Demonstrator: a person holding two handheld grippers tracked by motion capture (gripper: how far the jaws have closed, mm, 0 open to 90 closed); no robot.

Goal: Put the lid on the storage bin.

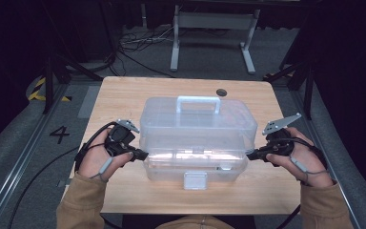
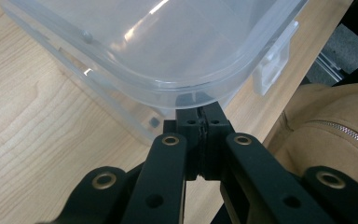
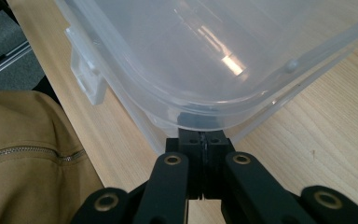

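At the box's two short ends, each tool has its jaws pressed together with nothing between them, the tips pushed in under the overhanging rim of the lid. From above, the left tool [image 1: 142, 154] meets the left end of the clear plastic box [image 1: 198, 138] low down, where lid and base join, and the right tool [image 1: 251, 154] meets the right end at the same level. Seen along the left tool [image 2: 200, 111], its closed tips sit right against the box [image 2: 168, 42] below the lid's curved edge, with the white front latch [image 2: 272, 70] off to one side. Along the right tool [image 3: 203, 135], the tips likewise tuck beneath the rim, and the latch [image 3: 87, 77] appears on the other side. Each tool is gripped by a hand, the left hand [image 1: 100, 160] and the right hand [image 1: 300, 152], with tan sleeves [image 1: 81, 205] behind them. The box stands near the middle of the wooden worktop [image 1: 124, 95], lid down, its handle [image 1: 198, 102] on top toward the far side and the latch [image 1: 195, 180] facing the person. Beyond the worktop lie a grey floor [image 1: 24, 138] and loose cables [image 1: 138, 43].
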